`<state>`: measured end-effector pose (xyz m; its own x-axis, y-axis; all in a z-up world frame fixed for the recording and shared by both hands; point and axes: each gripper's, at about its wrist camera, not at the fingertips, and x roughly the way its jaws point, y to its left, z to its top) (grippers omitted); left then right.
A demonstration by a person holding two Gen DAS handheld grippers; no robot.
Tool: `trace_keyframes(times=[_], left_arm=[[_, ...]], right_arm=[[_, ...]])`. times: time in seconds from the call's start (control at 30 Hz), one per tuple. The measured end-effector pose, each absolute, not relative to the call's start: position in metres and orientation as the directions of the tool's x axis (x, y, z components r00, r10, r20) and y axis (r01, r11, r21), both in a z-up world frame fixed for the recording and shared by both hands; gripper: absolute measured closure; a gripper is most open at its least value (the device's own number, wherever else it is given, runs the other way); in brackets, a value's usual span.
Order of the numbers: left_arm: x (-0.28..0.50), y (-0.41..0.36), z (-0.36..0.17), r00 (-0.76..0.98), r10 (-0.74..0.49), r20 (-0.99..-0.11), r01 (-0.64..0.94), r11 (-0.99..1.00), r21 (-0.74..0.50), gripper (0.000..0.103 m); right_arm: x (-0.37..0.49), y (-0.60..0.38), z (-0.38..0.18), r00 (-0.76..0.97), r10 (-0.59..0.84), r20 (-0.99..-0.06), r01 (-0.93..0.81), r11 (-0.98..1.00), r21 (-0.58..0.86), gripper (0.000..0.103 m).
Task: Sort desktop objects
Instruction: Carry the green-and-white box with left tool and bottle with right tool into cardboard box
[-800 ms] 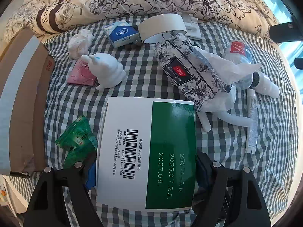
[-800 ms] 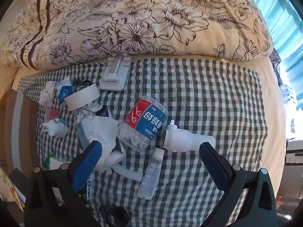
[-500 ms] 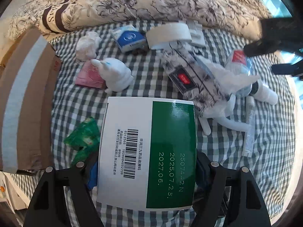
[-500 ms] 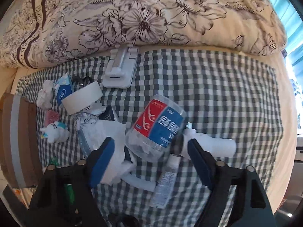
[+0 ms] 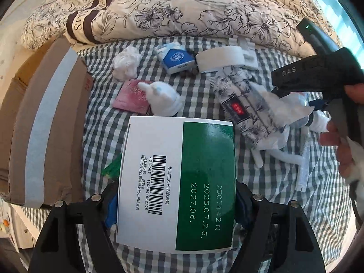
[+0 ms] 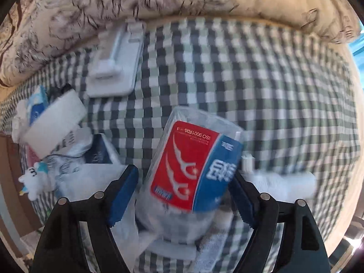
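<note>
Left gripper (image 5: 176, 201) has its jaws clamped on a green-and-white medicine box (image 5: 177, 184), filling the 6 o'clock area. Right gripper (image 6: 182, 193) sits with jaws spread around a clear bottle with a red-blue label (image 6: 195, 170), pads close but contact is too blurry to call. Further out: a white figurine (image 5: 165, 99) at 12, a cardboard box (image 5: 43, 122) at 9, then the floral duvet (image 5: 182, 6).

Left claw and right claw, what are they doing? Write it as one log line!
left claw: shut on box | right claw: open around bottle | bed: cluttered
</note>
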<state>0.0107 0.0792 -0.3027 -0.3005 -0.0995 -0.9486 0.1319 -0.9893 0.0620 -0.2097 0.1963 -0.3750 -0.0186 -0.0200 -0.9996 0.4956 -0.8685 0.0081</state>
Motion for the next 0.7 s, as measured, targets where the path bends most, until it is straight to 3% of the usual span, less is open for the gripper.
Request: trace_keyframes(times=[0.13,0.3,0.33,0.7], left_arm=[[0.018,0.073,-0.302,-0.292,-0.115,-0.950,0.152,-0.986,0.072,0.024],[0.023,0.065,-0.292,-0.313,-0.130,-0.941,0.175,-0.981,0.077,0.024],[0.023,0.064,-0.288,-0.319,-0.133,-0.938,0.181,-0.981,0.077,0.024],[0.030,0.040,-0.221,-0.408,-0.138,-0.903,0.225,-0.973,0.047,0.024]], right_arm=[[-0.205,0.200,-0.380,0.002,-0.029,-1.000,0.527,-0.850,0.026,0.031],[-0.186,0.215,-0.333,-0.049,-0.104,-0.993,0.563,-0.825,0.059,0.037],[-0.182,0.216,-0.323,-0.076,-0.112,-0.991,0.342,-0.937,0.079,0.039],[-0.125,0.230,-0.218,-0.099,-0.257,-0.961,0.284,-0.933,0.220,0.040]])
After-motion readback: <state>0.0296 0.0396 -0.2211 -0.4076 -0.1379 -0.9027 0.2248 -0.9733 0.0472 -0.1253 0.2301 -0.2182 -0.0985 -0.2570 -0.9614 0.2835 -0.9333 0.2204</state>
